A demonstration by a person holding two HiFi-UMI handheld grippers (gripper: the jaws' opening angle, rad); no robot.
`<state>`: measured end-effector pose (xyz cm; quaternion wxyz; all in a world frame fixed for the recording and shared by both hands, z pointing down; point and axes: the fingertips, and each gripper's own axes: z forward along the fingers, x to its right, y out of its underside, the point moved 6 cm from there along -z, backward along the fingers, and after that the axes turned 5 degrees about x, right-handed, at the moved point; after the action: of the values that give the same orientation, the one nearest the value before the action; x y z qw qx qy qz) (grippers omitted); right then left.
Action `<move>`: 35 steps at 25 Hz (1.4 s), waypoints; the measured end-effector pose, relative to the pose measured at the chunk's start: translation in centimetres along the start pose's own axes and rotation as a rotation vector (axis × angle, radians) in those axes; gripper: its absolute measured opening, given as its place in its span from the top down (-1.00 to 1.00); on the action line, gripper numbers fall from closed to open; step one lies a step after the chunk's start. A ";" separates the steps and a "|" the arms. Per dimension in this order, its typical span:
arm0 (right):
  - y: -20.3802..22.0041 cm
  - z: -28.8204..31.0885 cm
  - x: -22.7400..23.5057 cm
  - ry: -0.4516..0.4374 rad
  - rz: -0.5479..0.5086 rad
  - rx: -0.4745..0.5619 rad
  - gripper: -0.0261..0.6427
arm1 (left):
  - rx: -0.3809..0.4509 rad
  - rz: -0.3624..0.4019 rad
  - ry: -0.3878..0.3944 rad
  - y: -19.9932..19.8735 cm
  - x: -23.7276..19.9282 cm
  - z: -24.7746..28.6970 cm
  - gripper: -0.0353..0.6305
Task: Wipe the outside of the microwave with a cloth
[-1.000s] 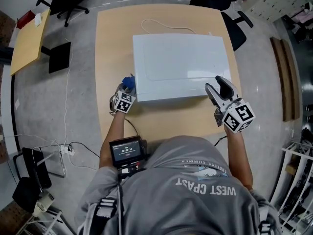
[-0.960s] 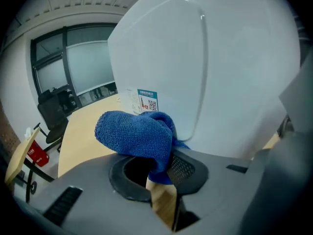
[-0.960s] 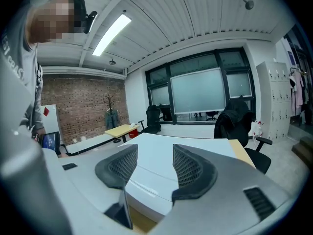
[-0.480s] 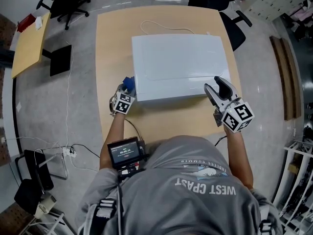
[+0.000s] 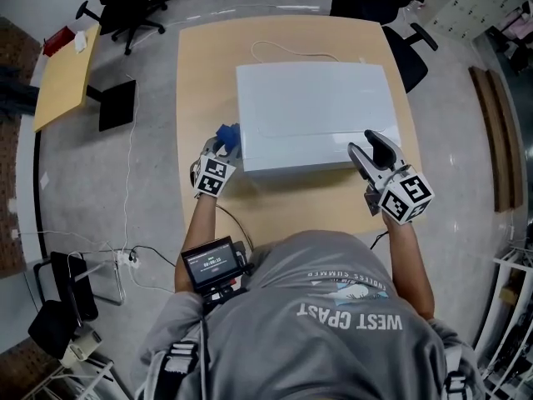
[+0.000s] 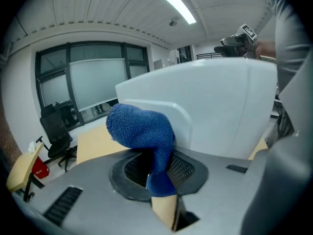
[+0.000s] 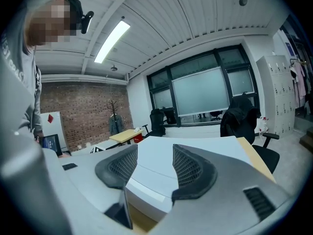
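The left gripper [image 5: 215, 151] pinches a blue cloth [image 5: 226, 133] just beside the left side of the white microwave [image 5: 312, 111], mid-frame, ready to wipe. The right gripper [image 5: 372, 144], jaws spread and empty, sits at its front right corner (probably to steady it).

- Grey short-sleeved shirt [image 5: 333, 302] is bearing white lettering;
- black straps [image 5: 176, 358] are crossing the shoulders;
- left gripper [image 5: 218, 150] and right gripper [image 5: 372, 142] are showing grey shells, black mesh pads [image 7: 120, 165], marker cubes [image 5: 406, 197]
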<state>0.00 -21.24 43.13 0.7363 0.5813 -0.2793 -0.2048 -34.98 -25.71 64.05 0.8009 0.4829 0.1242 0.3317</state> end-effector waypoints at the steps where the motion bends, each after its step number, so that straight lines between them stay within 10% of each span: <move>1: 0.0 0.1 -0.3 -0.007 0.007 0.006 0.23 | 0.008 0.009 0.001 -0.6 -0.1 -0.5 0.65; 9: -0.2 0.9 -1.0 -0.069 0.054 0.053 0.26 | 0.167 0.017 0.026 -6.6 -1.1 -4.0 0.65; 14: -0.9 0.5 -1.7 -0.118 0.074 0.118 0.75 | 0.309 -0.066 0.035 -10.2 -2.0 -7.2 0.65; 35: -3.6 -1.5 -1.9 -0.180 -0.045 0.226 0.76 | 0.689 -0.155 0.149 -19.7 2.7 -15.0 0.65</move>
<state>-0.40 -19.78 39.00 0.6333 0.6460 -0.3524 -0.2397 -32.65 -19.72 39.97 0.6026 0.6880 0.3232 0.2431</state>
